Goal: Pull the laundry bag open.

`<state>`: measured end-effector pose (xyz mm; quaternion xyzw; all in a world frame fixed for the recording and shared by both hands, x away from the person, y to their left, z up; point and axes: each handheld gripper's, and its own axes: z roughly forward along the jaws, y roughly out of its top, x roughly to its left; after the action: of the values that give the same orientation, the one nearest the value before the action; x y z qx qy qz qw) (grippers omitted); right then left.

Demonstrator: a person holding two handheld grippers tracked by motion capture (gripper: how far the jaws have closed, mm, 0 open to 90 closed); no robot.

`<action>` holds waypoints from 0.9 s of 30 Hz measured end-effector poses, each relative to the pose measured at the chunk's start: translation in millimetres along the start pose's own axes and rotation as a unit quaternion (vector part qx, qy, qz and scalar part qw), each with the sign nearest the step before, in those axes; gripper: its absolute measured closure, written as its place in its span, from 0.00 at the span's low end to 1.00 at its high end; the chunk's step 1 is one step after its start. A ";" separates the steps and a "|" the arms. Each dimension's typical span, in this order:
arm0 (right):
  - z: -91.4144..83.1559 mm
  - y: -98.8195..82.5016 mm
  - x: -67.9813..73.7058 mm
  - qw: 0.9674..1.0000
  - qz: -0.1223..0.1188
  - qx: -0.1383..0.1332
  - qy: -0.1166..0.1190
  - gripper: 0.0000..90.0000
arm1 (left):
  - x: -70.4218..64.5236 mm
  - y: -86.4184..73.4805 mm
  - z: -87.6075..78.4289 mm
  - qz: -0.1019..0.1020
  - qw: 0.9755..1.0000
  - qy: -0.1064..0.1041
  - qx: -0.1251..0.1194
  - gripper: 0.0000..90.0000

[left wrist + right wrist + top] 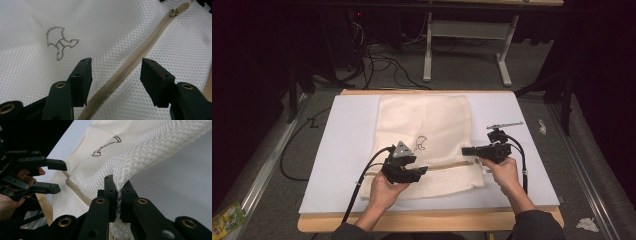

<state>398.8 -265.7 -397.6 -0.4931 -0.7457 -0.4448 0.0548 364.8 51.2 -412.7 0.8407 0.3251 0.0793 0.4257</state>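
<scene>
A white mesh bag (pixel 427 125) lies flat on a pale mat, with a dark outline logo (pixel 421 143) stitched on it. A beige zipper (pixel 447 166) runs across its near part. My left gripper (pixel 421 171) hovers open over the bag, jaws pointing right. In the left gripper view the zipper (pixel 140 55) passes beneath the gap of the left gripper (pixel 115 65), untouched, and its pull (pixel 175 11) sits far up the track. My right gripper (pixel 118 182) is shut on the bag's right edge (pixel 130 167), lifting the mesh into a ridge. The left gripper (pixel 60 177) shows there too, jaws apart.
The pale mat (pixel 347 150) covers a wooden table (pixel 427 221). A thin metal tool (pixel 504 124) lies on the mat behind the right gripper. White desk legs (pixel 427 50) and cables (pixel 382 60) stand on the floor beyond. Paper scraps (pixel 587 223) lie at right.
</scene>
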 end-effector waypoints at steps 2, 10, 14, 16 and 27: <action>0.0 0.1 0.6 1.000 0.000 0.000 -0.001 0.98 | -3.2 2.6 3.3 0.001 1.000 -0.007 0.003 0.48; 2.1 1.2 2.4 1.000 -0.004 -0.003 -0.001 0.98 | -8.7 6.4 14.5 0.002 1.000 -0.013 0.013 0.46; 4.0 2.2 4.1 1.000 -0.007 -0.002 -0.003 0.98 | -13.0 9.8 16.6 0.007 1.000 -0.014 0.014 0.48; 4.8 2.4 5.2 1.000 -0.008 0.002 -0.003 0.98 | -18.3 14.6 19.6 0.014 1.000 -0.013 0.017 0.51; 5.2 2.0 6.4 1.000 -0.006 0.001 -0.009 0.98 | -38.0 36.3 36.1 0.021 0.999 -0.033 0.017 0.56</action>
<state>399.0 -257.3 -396.2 -0.4927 -0.7496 -0.4396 0.0461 367.5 -11.6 -402.0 0.8567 0.2946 0.0550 0.4198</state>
